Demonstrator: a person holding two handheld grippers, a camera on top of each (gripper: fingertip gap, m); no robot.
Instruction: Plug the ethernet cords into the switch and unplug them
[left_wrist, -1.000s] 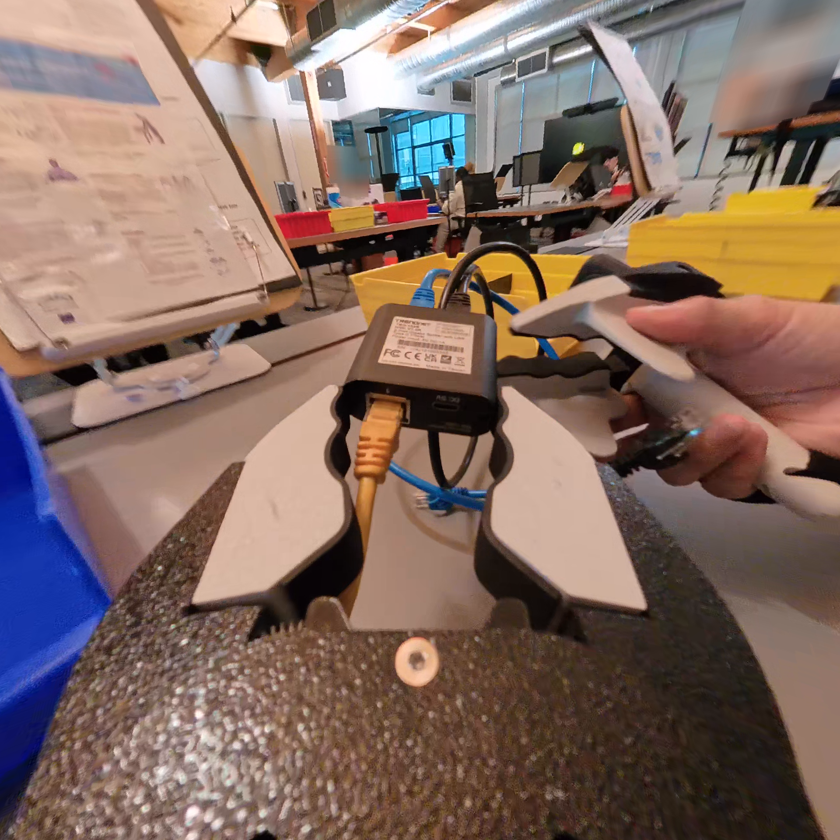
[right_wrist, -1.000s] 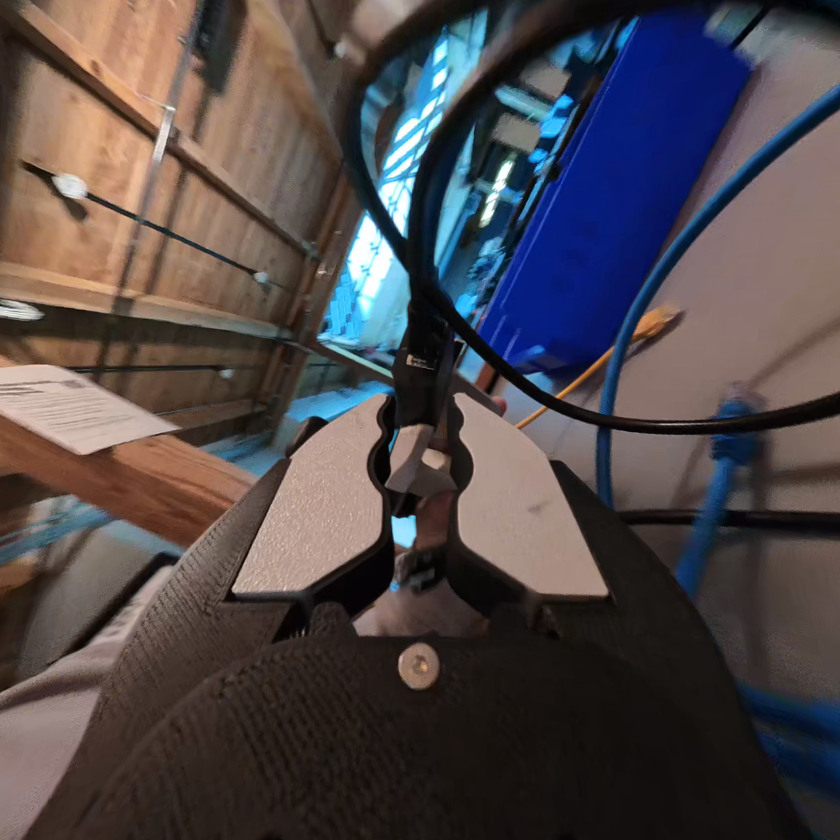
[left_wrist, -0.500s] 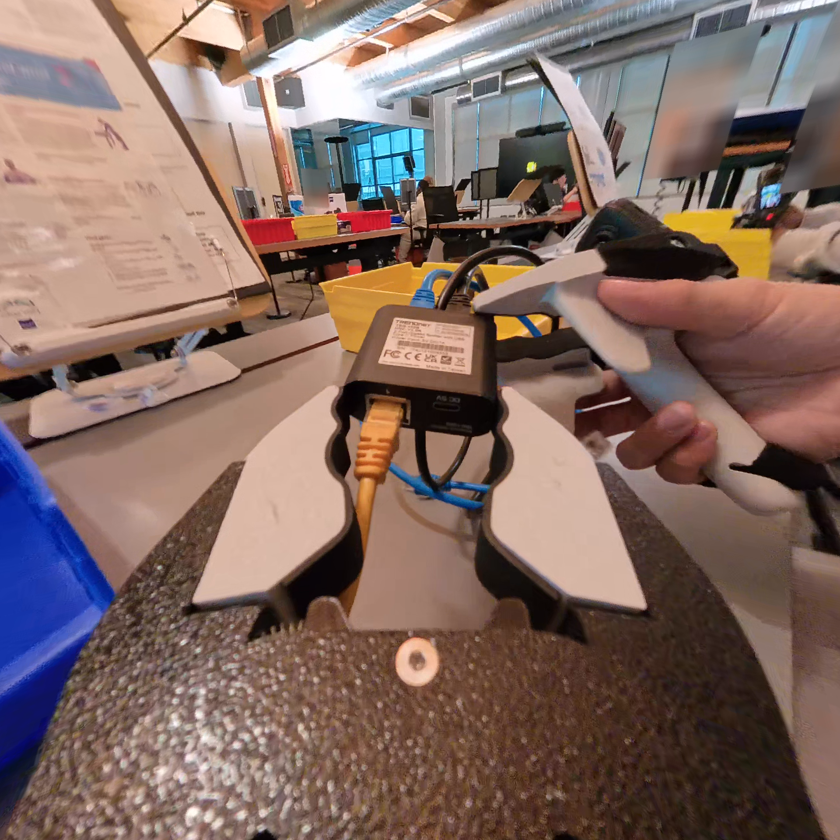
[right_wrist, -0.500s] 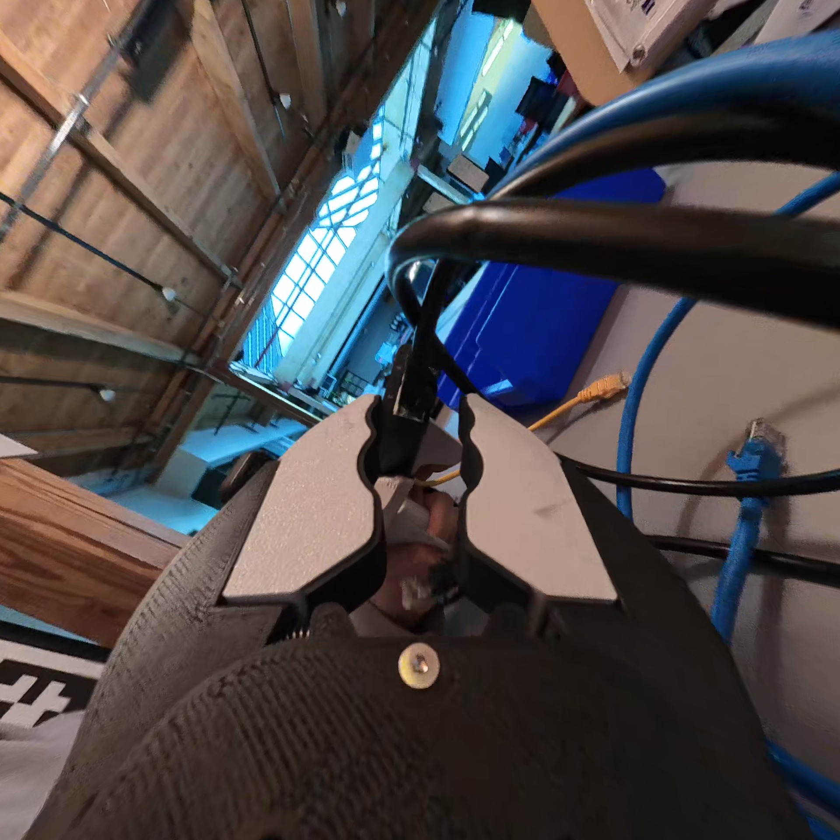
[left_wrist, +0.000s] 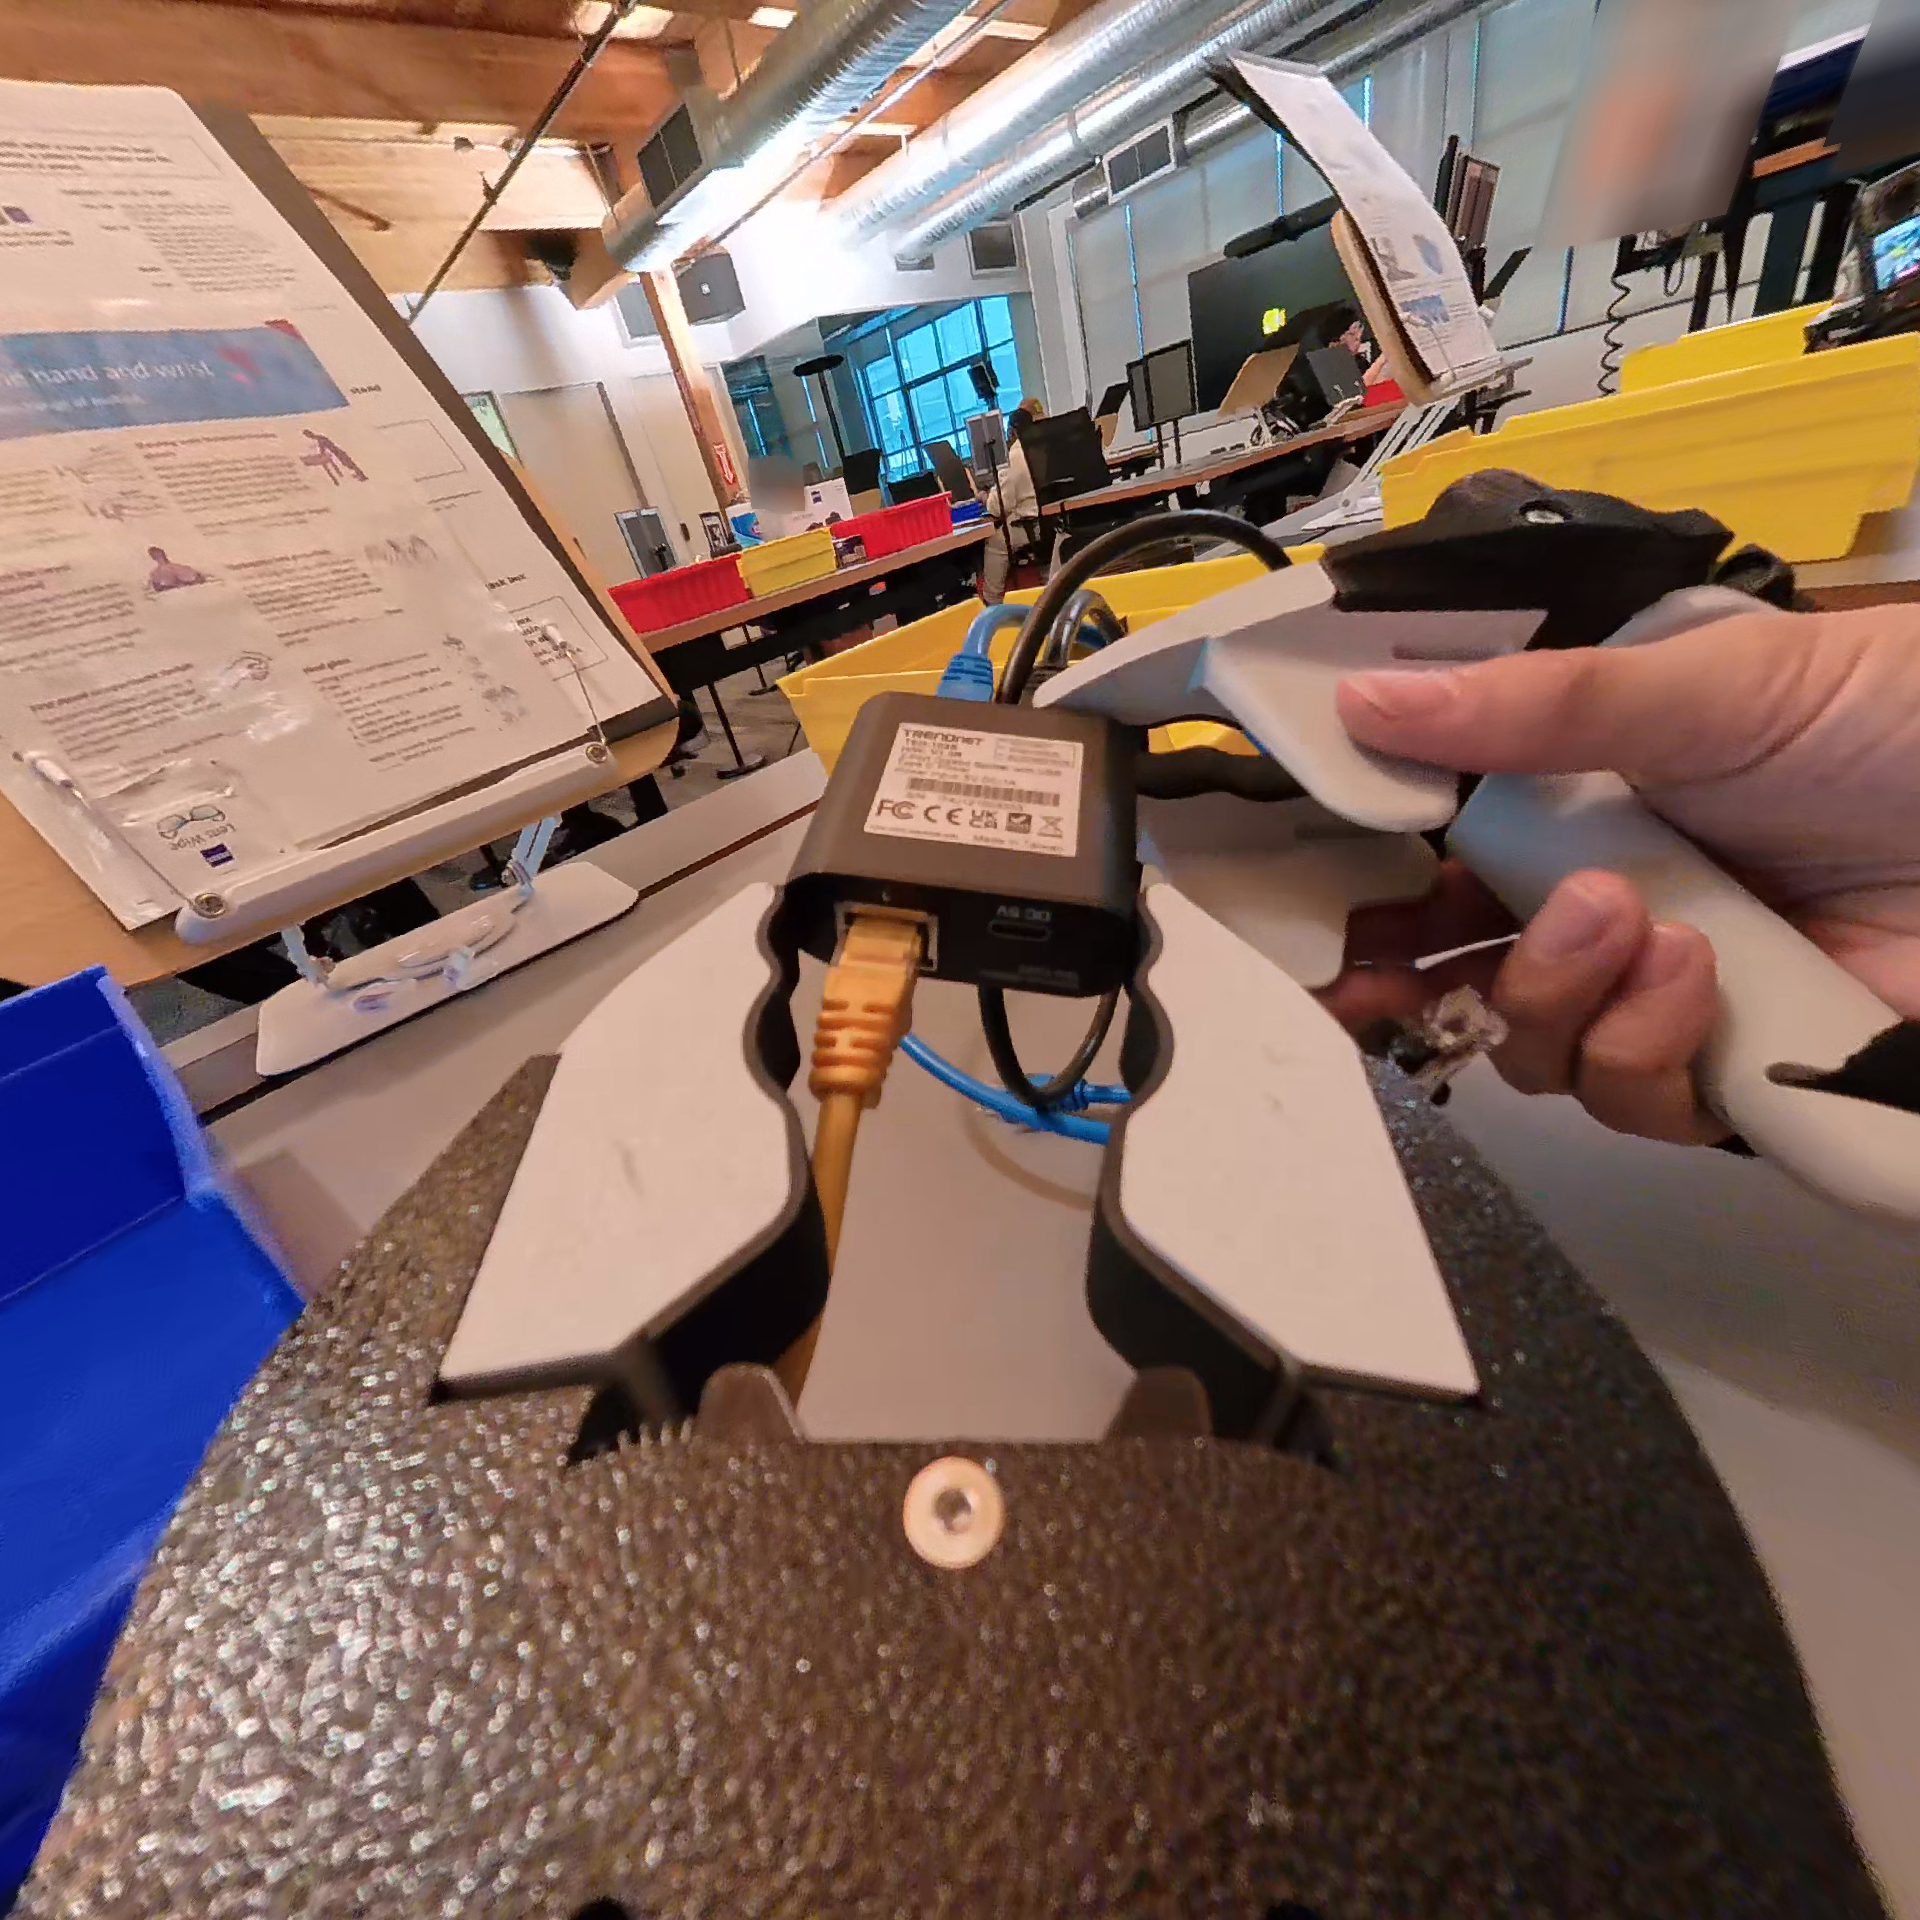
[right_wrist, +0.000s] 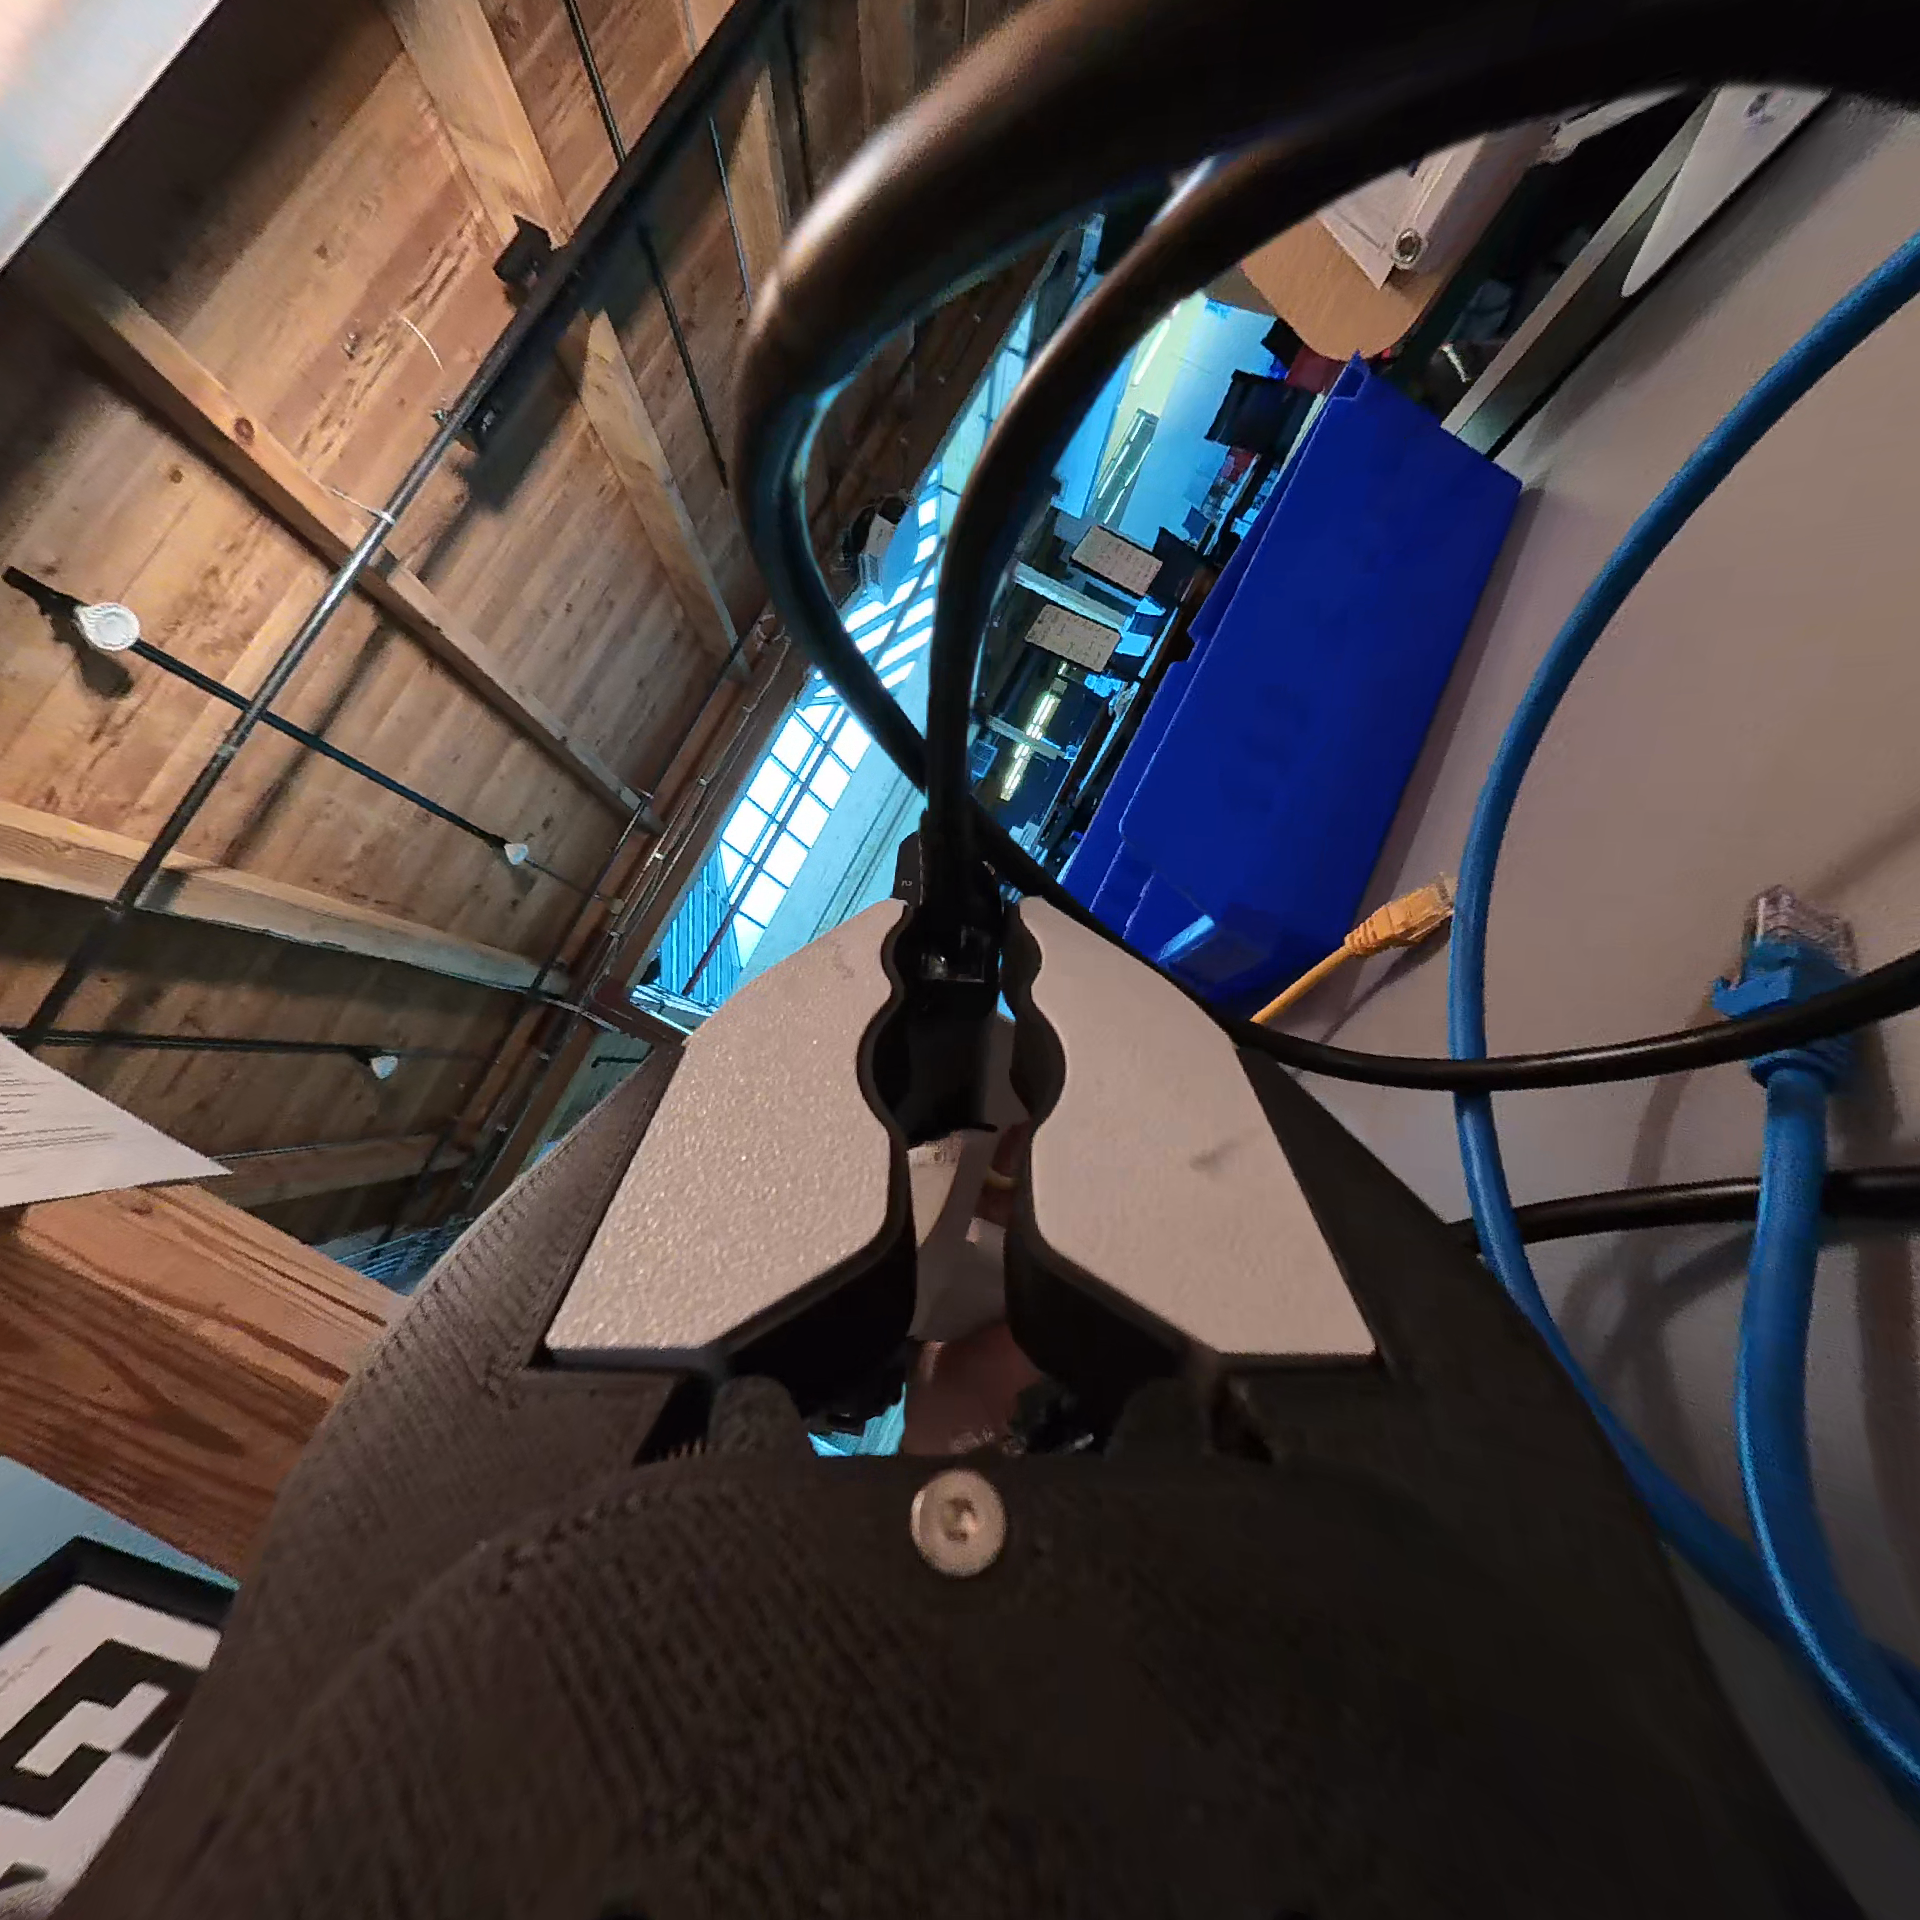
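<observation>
left gripper (left_wrist: 956, 935) clamps one switch (left_wrist: 966, 831), one yellow cord (left_wrist: 857, 1023) plugged in; right gripper (right_wrist: 961, 971) pinches one black cord (right_wrist: 940, 790).

One switch (left_wrist: 961, 831) is in view, with one yellow cord (left_wrist: 860, 1023) plugged into it. Three cords show in all: that yellow one, one blue cord (right_wrist: 1496, 727) and one black cord (right_wrist: 940, 790). On the worktop (right_wrist: 1683, 790) lie two loose plugs: one yellow plug (right_wrist: 1405, 912) and one blue plug (right_wrist: 1785, 961). There are two grippers, the left gripper (left_wrist: 956, 935) and the right gripper (right_wrist: 951, 971), and one hand (left_wrist: 1704, 831). One blue bin (left_wrist: 94, 1247) stands at the worktop's left edge. Several yellow bins sit farther back; the nearest yellow bin (left_wrist: 894, 665) is one. Two red bins (left_wrist: 675, 597) show on a far table. Two document stands appear, the near stand (left_wrist: 260, 582) and one more behind.
</observation>
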